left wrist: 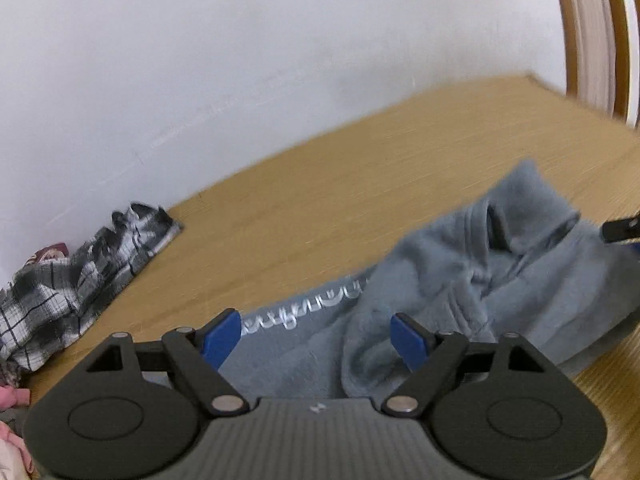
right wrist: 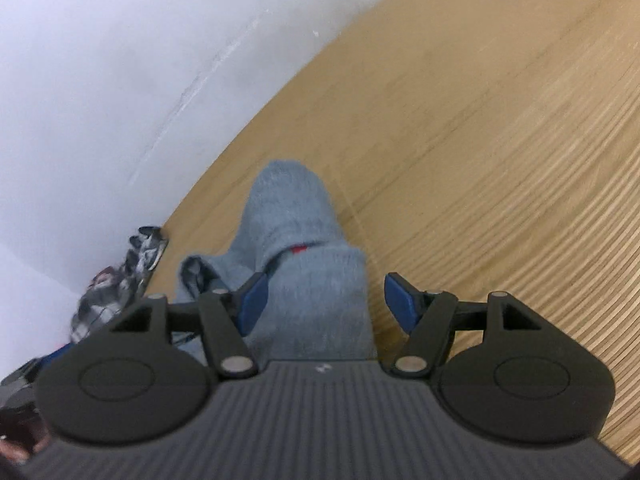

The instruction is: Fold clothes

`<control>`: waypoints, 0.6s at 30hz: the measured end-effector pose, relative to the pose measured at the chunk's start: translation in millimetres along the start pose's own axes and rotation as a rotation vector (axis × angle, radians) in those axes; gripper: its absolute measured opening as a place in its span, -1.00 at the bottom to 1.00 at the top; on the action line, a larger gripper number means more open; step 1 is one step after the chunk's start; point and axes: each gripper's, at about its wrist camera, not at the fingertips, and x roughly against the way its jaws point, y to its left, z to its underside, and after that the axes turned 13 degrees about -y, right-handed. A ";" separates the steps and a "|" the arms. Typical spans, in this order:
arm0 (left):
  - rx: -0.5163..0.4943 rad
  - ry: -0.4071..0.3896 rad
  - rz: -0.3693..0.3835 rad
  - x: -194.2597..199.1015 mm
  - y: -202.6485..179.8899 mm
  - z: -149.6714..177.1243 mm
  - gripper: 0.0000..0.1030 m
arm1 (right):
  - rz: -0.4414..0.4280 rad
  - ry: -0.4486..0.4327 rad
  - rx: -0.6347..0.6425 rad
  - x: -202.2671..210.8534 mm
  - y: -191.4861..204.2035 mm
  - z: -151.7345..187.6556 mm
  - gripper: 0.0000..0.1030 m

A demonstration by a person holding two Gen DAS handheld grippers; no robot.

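Note:
A grey-blue fleece garment with white lettering lies rumpled on the wooden table. My left gripper hovers over its near edge, open, with the blue pads wide apart and fleece below them. A tip of my right gripper shows at the garment's right edge. In the right wrist view, a folded part of the fleece garment, with a small red tag, runs between the pads of my right gripper. This gripper is open: the right pad stands clear of the cloth.
A black-and-white plaid shirt lies crumpled against the white wall at the table's left; it also shows as the plaid shirt in the right wrist view. Pink cloth sits at the lower left. A wooden frame stands at the far right.

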 end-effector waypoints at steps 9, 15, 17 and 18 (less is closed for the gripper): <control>-0.064 0.108 -0.038 -45.4 -33.6 28.6 0.64 | -0.133 0.110 -0.034 -35.6 15.6 50.7 0.62; -0.006 0.093 -0.080 -17.9 -24.9 23.0 0.62 | -0.179 0.061 0.041 -39.9 29.8 69.4 0.74; -0.048 0.137 -0.085 -28.5 -32.7 32.4 0.62 | -0.190 0.048 0.052 -39.6 30.2 71.8 0.72; -0.056 0.151 -0.087 -34.6 -36.0 37.8 0.62 | -0.183 0.044 0.052 -39.0 29.2 70.4 0.46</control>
